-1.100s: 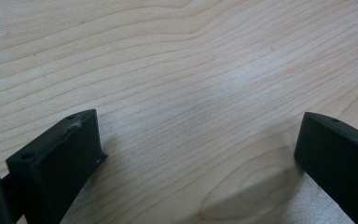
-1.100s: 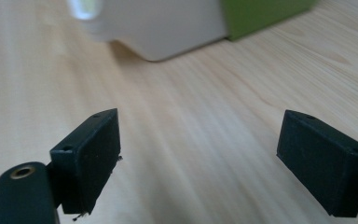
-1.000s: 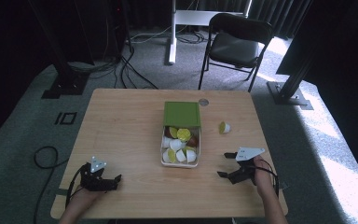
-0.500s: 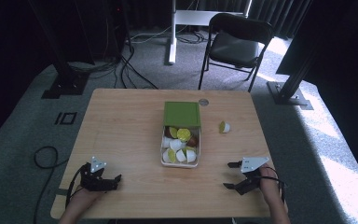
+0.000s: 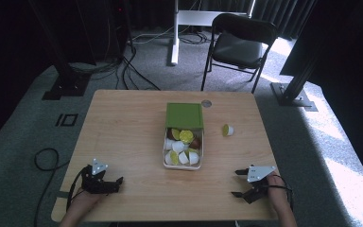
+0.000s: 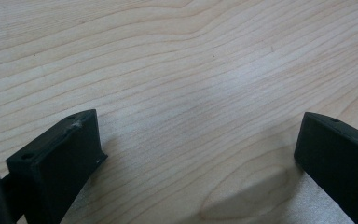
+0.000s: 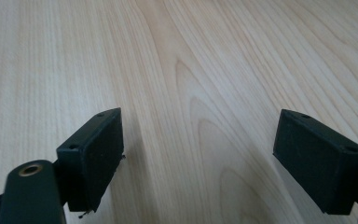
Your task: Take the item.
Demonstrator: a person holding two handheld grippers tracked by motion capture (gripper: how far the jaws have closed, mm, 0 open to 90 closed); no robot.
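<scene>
Left hand-held gripper [image 5: 118, 180] is resting near tabletop [image 5: 123, 132] front-left corner, jaws wide apart, gripping nothing. Right hand-held gripper [image 5: 235, 183] is sitting front-right, also spread wide w/ nothing between. Green-lidded box [image 5: 183, 137] of capsules is sitting mid-tabletop; one loose capsule [image 5: 227, 129] is lying just right of it.

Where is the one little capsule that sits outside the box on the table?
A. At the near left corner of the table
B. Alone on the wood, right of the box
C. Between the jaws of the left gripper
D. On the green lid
B: the high view shows the stray capsule lying by itself on the bare table, right of the open box and touching nothing.
</scene>
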